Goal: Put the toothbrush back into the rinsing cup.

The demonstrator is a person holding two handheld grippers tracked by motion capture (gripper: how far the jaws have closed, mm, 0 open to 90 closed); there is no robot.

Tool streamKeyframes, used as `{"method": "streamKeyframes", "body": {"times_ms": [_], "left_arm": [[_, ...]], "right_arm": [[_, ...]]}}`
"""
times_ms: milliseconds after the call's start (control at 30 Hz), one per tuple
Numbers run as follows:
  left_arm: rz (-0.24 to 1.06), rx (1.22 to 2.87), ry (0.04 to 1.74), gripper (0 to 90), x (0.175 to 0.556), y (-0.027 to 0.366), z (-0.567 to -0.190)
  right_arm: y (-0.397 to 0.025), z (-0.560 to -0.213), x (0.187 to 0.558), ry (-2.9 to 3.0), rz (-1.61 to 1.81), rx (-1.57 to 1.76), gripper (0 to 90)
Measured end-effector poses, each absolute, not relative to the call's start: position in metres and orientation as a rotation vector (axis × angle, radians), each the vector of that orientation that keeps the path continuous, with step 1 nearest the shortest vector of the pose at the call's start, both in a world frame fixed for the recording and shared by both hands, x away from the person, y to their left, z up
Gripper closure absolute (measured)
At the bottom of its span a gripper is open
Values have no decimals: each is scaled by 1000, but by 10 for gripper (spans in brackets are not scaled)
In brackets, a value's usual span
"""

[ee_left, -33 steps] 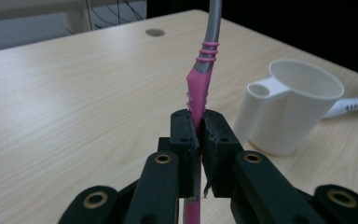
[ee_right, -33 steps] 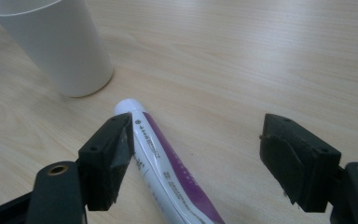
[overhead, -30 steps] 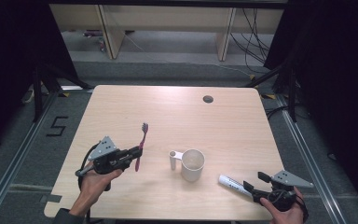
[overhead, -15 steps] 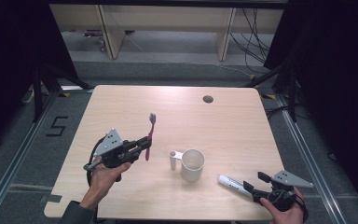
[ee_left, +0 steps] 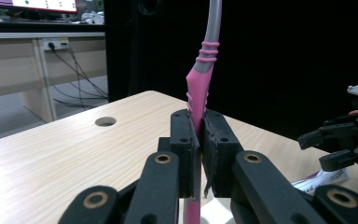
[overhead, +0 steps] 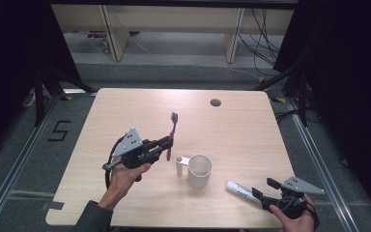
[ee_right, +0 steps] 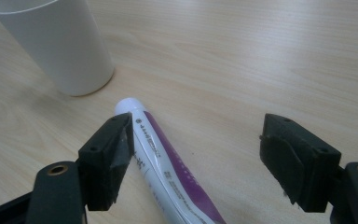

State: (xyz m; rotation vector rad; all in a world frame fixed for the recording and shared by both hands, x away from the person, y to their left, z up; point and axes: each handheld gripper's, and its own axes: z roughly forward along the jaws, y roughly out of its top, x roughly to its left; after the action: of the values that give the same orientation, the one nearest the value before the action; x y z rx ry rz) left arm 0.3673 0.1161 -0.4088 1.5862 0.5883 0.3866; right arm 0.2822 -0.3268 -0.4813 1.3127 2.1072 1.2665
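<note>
The left gripper (overhead: 166, 143) clamps the pink toothbrush (overhead: 171, 133) — held upright above its 2 jaws. The right gripper (ee_right: 196, 163) gapes wide, the toothpaste tube (ee_right: 168, 163) lying between its jaws.

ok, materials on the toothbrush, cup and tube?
Toothbrush: looks like smooth pink plastic with a grey neck and raised pink ribs, possibly rubbery; it is clamped in the left gripper.
Cup: matte white, opaque, probably plastic; ceramic can't be ruled out.
Tube: glossy white and purple printed skin, likely soft plastic laminate.
</note>
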Motion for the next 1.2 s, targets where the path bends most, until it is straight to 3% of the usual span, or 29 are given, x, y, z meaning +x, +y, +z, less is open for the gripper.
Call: {"method": "streamKeyframes", "body": {"times_ms": [367,1200], "left_arm": [[360,1589,579,832,379,94,-415],[349,1646,592,831,380,88,-444]], "right_arm": [[-326,-481,281,2101,1265,1346,271],[-327,-481,282,2108,1264,1313,272]]}}
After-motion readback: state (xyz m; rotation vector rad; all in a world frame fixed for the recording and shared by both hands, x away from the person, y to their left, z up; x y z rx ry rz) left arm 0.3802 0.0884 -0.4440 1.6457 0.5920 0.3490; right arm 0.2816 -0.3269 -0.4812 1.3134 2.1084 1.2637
